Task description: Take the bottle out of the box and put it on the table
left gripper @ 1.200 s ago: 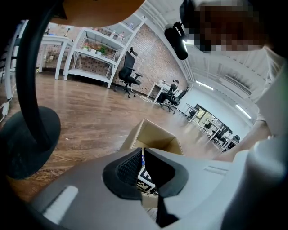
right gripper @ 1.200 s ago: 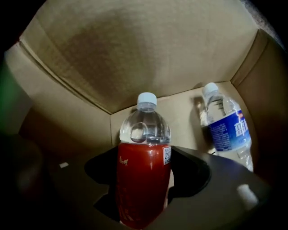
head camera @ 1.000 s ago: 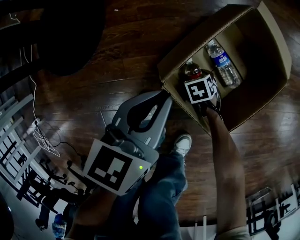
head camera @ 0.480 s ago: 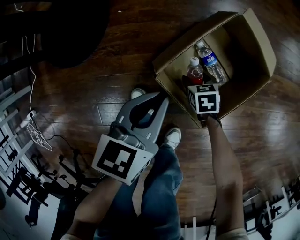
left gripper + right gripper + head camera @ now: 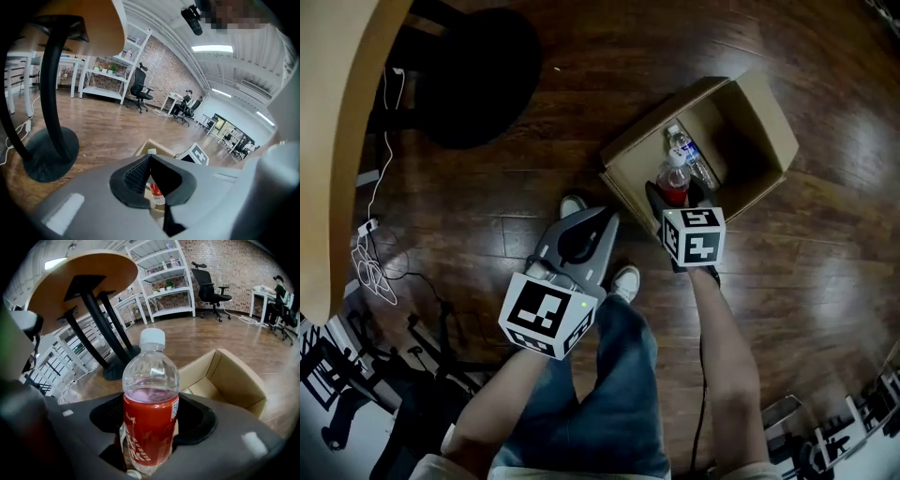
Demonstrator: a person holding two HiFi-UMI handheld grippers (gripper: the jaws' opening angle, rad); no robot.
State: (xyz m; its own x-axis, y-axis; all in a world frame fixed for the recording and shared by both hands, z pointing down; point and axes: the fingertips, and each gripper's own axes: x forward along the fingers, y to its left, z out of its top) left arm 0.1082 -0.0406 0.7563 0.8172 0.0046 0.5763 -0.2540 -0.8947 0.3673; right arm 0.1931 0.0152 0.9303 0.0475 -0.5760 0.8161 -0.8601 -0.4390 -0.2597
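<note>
A red-drink bottle (image 5: 150, 418) with a white cap stands upright between the jaws of my right gripper (image 5: 150, 430), which is shut on its body. In the head view the red bottle (image 5: 675, 178) hangs in the right gripper (image 5: 675, 202) above the near corner of the open cardboard box (image 5: 759, 112) on the floor. A clear water bottle (image 5: 689, 155) lies inside the box. My left gripper (image 5: 607, 217) hovers left of the box, its fingertips together and nothing in them; its own view shows the left gripper (image 5: 150, 160) aimed toward the box (image 5: 149, 145).
A round wooden table (image 5: 337, 122) curves along the head view's left edge; its underside (image 5: 79, 273) and black legs (image 5: 101, 319) stand left of the box. A black round base (image 5: 478, 75) sits on the wood floor. The person's shoes (image 5: 625, 278) are near the box. White cables (image 5: 370, 267) lie at left.
Both grippers have risen. The right gripper has lifted the red bottle up out of the box. The box looks smaller and the table edge has come into view at left.
</note>
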